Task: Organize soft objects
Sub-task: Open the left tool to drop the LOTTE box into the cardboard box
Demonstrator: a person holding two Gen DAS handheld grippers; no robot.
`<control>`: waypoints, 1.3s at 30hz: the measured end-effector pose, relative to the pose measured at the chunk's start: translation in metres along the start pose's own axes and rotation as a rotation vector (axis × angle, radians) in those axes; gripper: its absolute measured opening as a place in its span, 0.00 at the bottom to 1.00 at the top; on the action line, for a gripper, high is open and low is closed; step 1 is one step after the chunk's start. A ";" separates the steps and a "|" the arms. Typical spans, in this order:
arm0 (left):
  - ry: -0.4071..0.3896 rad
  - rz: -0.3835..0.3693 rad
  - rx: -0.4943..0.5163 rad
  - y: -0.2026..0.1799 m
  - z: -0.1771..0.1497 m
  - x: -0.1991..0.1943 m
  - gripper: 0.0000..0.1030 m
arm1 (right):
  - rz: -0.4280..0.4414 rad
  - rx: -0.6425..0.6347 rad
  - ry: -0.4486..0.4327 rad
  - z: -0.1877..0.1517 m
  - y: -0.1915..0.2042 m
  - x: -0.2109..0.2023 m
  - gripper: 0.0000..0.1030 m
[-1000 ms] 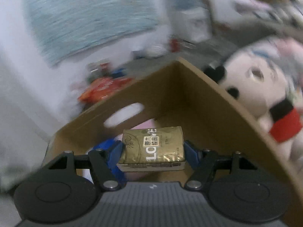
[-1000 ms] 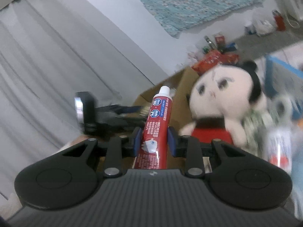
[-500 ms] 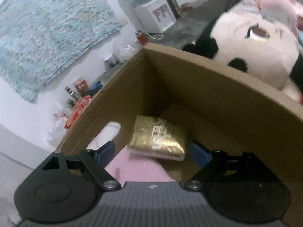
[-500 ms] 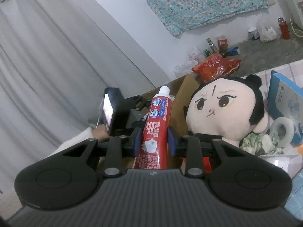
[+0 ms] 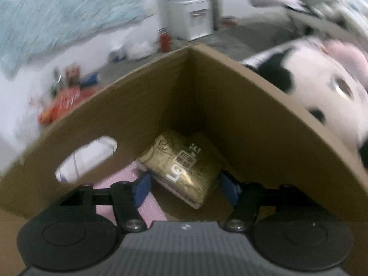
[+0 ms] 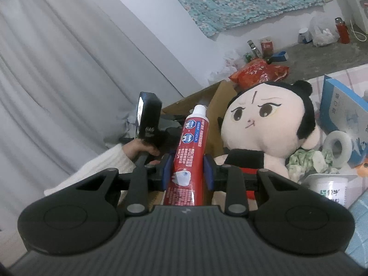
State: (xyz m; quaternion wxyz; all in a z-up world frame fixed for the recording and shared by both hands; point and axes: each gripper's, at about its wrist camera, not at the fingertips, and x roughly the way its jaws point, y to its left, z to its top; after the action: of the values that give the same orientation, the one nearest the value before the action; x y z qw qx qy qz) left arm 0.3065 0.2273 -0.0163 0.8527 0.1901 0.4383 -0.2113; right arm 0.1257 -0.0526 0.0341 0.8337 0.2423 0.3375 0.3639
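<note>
A gold foil pack [image 5: 181, 161] lies tilted on the floor of the cardboard box [image 5: 230, 105], in its far corner, beside a pink soft item [image 5: 128, 184]. My left gripper [image 5: 185, 188] points down into the box with its jaws closing. The pack sits between the blue fingertips [image 5: 142, 187], which do not press on it. My right gripper [image 6: 187, 172] is shut on an upright red toothpaste tube [image 6: 189, 156], held in front of the box [image 6: 218, 96]. A plush doll [image 6: 269, 124] with black hair leans against the box's right wall.
A person's hand in a white sleeve [image 6: 103, 165] holds the left gripper over the box. Right of the doll lie a tape roll [image 6: 338, 147], a blue carton [image 6: 342, 108], a white cup [image 6: 329, 186] and crumpled cloth. A red snack bag [image 6: 260, 71] lies behind the box.
My left gripper let go of the gold pack, which dropped into the box's corner; the gripper sank lower after it and its jaws narrowed again. The right gripper kept still with the tube.
</note>
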 end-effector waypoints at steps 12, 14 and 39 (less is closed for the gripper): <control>0.005 0.058 0.069 -0.020 -0.008 -0.024 0.74 | 0.016 -0.013 0.021 -0.003 0.003 0.002 0.28; -0.006 0.147 0.084 -0.028 -0.003 -0.022 0.69 | 0.010 -0.011 0.016 -0.003 0.003 0.001 0.28; 0.024 0.348 -0.054 -0.012 0.017 -0.011 0.35 | -0.024 -0.008 0.019 0.004 0.017 0.007 0.28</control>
State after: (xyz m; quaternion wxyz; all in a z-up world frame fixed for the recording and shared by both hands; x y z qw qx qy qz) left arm 0.3060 0.2111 0.0001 0.8759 0.2426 0.4144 -0.0464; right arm 0.1248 -0.0373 0.0444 0.8357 0.2317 0.3467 0.3574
